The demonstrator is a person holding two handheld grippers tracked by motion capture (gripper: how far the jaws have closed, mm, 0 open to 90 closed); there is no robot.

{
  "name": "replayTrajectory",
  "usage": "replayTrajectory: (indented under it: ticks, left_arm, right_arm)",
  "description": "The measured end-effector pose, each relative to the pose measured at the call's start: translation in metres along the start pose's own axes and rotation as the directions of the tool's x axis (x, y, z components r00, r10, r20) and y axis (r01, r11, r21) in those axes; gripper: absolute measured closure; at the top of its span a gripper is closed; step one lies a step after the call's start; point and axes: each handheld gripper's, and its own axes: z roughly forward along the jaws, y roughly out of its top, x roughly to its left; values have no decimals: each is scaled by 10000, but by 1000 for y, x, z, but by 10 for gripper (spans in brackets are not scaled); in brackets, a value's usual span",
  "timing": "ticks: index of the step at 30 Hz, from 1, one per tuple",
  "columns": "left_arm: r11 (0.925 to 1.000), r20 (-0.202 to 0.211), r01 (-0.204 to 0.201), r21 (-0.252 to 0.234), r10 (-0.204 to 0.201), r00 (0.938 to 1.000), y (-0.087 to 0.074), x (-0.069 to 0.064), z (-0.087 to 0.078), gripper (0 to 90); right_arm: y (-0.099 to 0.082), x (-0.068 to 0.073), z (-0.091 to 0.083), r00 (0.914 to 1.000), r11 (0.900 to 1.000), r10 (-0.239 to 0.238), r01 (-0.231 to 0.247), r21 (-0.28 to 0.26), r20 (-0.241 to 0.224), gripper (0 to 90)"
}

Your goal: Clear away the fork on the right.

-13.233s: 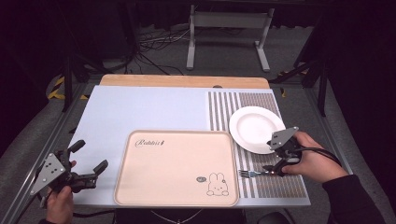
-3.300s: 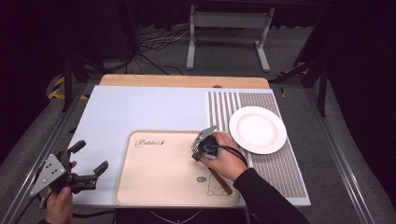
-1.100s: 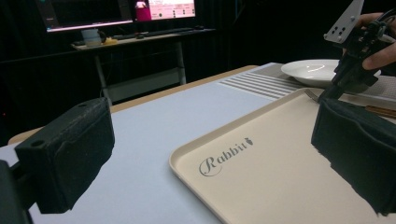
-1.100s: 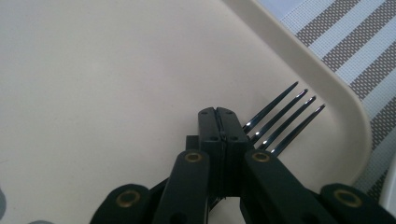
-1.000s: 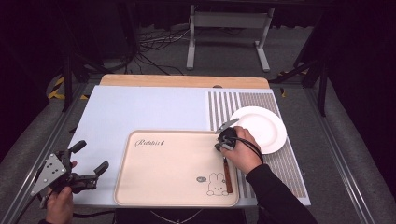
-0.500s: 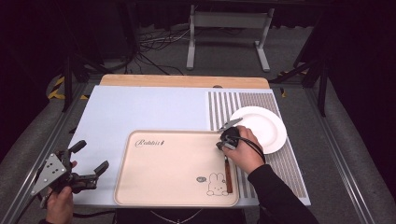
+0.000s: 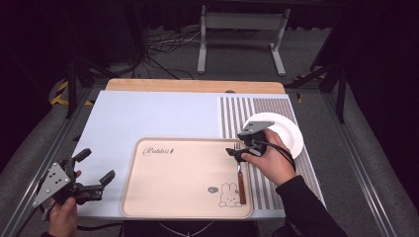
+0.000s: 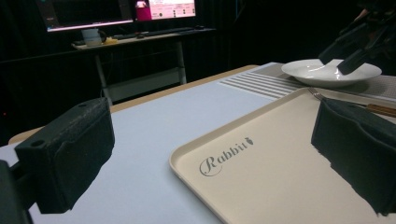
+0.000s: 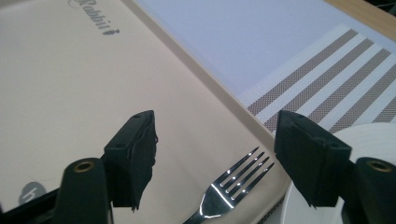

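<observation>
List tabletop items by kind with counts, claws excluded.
Tray: 1
Fork: 1
Plate: 1
Striped mat: 1
Total: 4

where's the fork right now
In the high view the fork lies on the beige tray along its right edge, tines toward the white plate, with the right gripper open just above its tines.

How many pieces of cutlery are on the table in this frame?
1. A single fork lies along the right edge of the beige tray, tines pointing toward the white plate; the right gripper hovers over its tines. Nothing seems hidden.
</observation>
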Motion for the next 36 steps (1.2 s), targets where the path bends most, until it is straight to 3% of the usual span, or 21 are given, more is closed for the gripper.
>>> replayTrajectory:
  ticks: [2, 8, 15, 22, 24, 28, 31, 36]
  left_arm:
    - [10000, 8, -71, 22, 71, 10000, 0, 0, 0, 2]
    - [10000, -31, -44, 28, 44, 10000, 0, 0, 0, 2]
    - [10000, -32, -84, 26, 84, 10000, 0, 0, 0, 2]
    - [10000, -61, -81, 30, 81, 9999, 0, 0, -1, 2]
    - [10000, -66, -62, 29, 62, 10000, 0, 0, 0, 2]
    - [10000, -59, -71, -1, 71, 10000, 0, 0, -1, 2]
    - [9999, -55, -103, 20, 103, 9999, 0, 0, -1, 2]
    - [9999, -58, -142, -16, 142, 9999, 0, -1, 0, 2]
  right_arm:
    - [-2, 0, -13, 9999, 9995, 95, -94, -294, 34, 235]
    - [-10, -1, -35, 9996, 9948, 149, -172, -1007, -235, 183]
    - [-22, -5, -54, 9996, 9804, -60, 3, -1968, -286, 129]
    - [-39, -11, -65, 9993, 9523, -139, 25, -3050, -350, 106]
    - [-46, -13, -70, 9994, 9392, -158, 42, -3434, -309, 105]
    - [-56, -15, -75, 9997, 9265, -85, 1, -3762, -208, 103]
    - [-68, -19, -79, 9997, 9094, 12, -115, -4157, -252, 99]
    - [-86, -24, -83, 9998, 8961, 128, -167, -4434, -119, 97]
